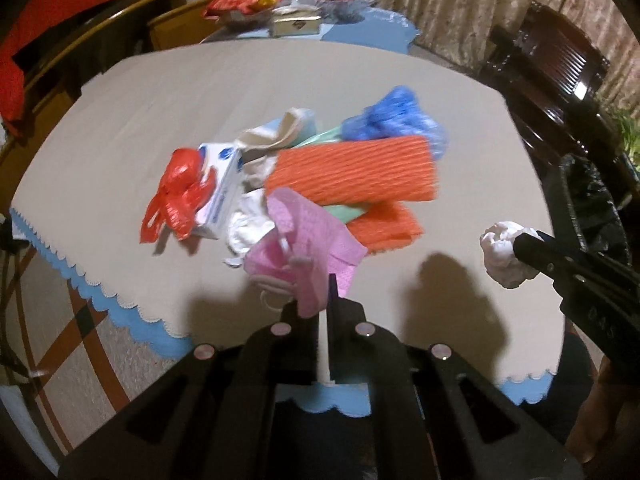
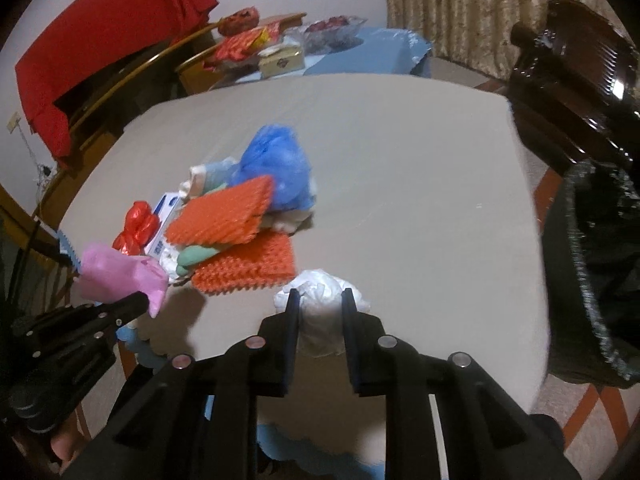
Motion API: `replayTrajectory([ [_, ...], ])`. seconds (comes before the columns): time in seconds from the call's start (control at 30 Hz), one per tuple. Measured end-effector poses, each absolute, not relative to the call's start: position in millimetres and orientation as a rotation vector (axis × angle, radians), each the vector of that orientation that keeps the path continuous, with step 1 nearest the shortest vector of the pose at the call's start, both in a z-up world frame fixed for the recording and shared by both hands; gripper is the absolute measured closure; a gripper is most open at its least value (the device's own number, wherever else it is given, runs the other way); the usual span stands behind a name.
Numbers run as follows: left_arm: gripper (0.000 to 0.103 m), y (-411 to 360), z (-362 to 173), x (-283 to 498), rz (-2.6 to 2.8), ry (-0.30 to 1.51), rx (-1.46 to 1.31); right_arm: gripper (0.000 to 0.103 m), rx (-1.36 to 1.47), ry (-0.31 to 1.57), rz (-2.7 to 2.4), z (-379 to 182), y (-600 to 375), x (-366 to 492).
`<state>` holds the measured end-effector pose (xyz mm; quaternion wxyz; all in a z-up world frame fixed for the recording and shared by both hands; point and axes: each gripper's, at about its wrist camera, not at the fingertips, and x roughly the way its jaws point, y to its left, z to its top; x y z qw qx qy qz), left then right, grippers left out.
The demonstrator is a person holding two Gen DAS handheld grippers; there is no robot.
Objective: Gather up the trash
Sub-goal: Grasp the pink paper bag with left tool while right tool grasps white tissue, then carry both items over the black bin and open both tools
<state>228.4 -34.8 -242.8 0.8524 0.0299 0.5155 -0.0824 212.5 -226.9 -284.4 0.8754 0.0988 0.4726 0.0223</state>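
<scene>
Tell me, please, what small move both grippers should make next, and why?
Probably carry both loads right, to the black-lined bin. The left gripper is shut on the pink mask, and the right gripper is shut on the white paper wad. Both pieces appear lifted off the table, so only the drop remains.

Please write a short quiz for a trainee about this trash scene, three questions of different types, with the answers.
1. True or false: the left gripper holds the pink mask.
2. What is between the jaws of the right gripper? A) the blue bag B) the white crumpled paper C) an orange foam net
3. On which side of the right wrist view is the black trash bag?

Key: 1 true; 2 B; 3 the right side, beside the table.
</scene>
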Motion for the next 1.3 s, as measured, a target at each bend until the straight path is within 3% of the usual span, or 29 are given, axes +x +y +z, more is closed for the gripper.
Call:
replayTrajectory([
  [0.73,0.1,-222,-191,191,-0.363,0.952,0.168,0.083,0.224,0.899,-0.154,-240,-413,162],
  [1.3,0.1,-415,-221,193,-0.537,0.95,0.151,0.083,0.238,0.934,-0.261,-281,-588,144],
])
